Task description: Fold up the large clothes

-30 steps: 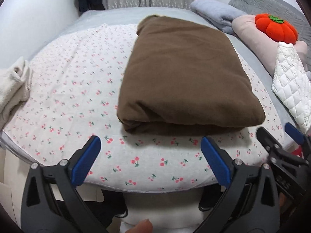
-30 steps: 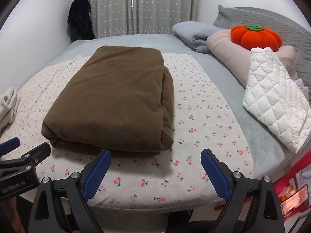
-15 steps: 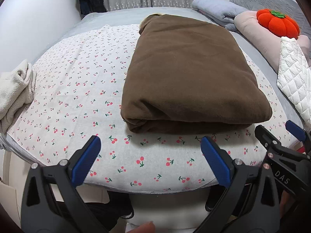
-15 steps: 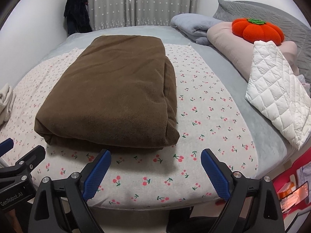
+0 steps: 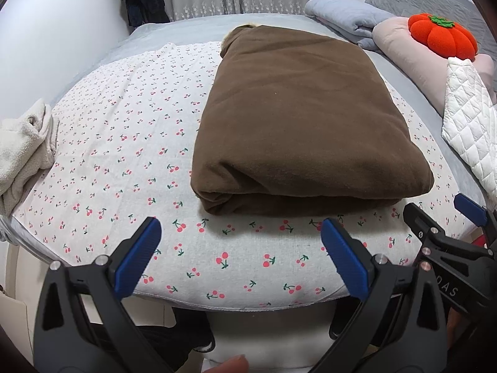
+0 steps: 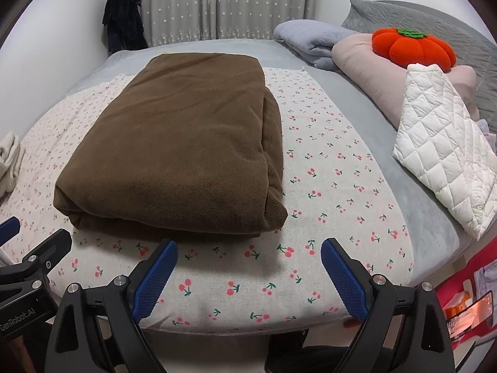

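A brown garment (image 5: 295,121) (image 6: 186,152) lies folded into a thick rectangle on the cherry-print sheet (image 5: 130,143) (image 6: 338,186) that covers the bed. Its bulky folded edge faces me. My left gripper (image 5: 239,233) hovers open over the sheet's near edge, just short of that folded edge, with nothing between its blue pads. My right gripper (image 6: 248,255) is open too, just short of the garment's near right corner. Each gripper shows at the side of the other's view.
A white quilted piece (image 6: 444,158), a pink pillow (image 6: 372,71) with an orange pumpkin cushion (image 6: 413,46), and a blue-grey blanket (image 6: 310,40) sit at the right. A cream fleece item (image 5: 25,152) lies at the left edge. Dark clothes (image 6: 124,25) hang by the curtains.
Both grippers have moved forward over the bed edge toward the folded brown garment, which now looks larger. Their jaws have stayed open.
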The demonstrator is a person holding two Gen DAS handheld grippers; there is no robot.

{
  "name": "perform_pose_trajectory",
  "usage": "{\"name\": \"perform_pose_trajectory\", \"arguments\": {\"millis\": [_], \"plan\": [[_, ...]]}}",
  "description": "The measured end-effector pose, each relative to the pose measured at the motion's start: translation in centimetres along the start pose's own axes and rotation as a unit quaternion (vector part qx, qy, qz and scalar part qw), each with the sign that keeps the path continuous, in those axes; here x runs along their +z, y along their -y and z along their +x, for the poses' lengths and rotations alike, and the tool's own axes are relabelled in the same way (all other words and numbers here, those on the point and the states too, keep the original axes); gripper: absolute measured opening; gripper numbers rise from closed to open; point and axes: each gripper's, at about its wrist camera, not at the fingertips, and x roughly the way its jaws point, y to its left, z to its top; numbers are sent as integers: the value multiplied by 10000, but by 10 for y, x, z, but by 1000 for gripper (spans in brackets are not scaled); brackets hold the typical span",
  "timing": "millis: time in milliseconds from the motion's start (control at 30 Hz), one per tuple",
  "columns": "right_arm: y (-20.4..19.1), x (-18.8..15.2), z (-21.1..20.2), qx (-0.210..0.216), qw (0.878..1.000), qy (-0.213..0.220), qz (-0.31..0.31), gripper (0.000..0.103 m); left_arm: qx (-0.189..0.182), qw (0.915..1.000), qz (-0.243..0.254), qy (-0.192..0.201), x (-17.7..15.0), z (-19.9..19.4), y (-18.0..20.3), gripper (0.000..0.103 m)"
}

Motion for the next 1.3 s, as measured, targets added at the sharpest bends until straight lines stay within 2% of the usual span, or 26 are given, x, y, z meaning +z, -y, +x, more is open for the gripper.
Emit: {"name": "perform_pose_trajectory", "arguments": {"millis": [1300], "plan": [[-3,-1,1,11,10000,-32,-27,95,-29,10000,32,-20,-1,1,1,102]]}}
